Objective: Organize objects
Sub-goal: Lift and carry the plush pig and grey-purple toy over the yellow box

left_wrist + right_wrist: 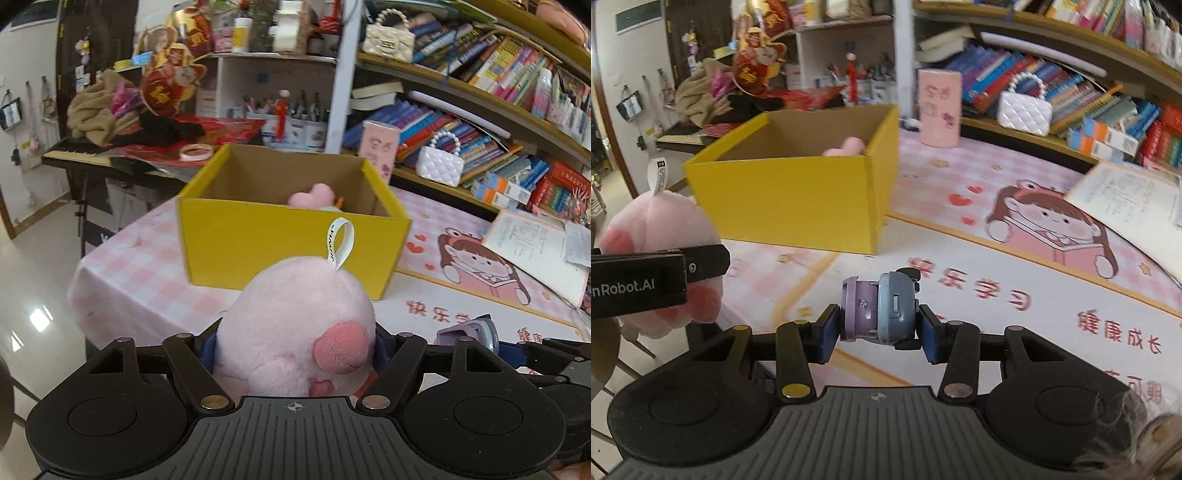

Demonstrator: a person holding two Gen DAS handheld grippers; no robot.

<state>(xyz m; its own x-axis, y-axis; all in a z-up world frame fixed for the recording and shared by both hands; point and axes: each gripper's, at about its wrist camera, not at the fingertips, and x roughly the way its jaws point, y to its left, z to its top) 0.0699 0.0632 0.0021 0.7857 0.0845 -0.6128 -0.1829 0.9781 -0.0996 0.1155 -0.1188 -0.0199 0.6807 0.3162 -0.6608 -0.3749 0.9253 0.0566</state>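
Note:
A pink plush toy (295, 325) with a white loop tag fills my left gripper (295, 350), which is shut on it just in front of the open yellow box (288, 243). The same plush (657, 236) shows at the left edge of the right wrist view, with the left gripper's black finger across it. My right gripper (879, 326) is shut on a small purple and blue toy (879, 310) above the table mat, short of the yellow box (798, 199). Inside the box lies another pink plush (312, 195), partly hidden by the wall.
A pink checked mat (997, 295) with a cartoon girl covers the table. An open book (1126, 206) lies at the right. A pink cylinder (940, 107) and a white quilted bag (1025, 112) stand behind, under packed bookshelves. A keyboard with clothes sits far left.

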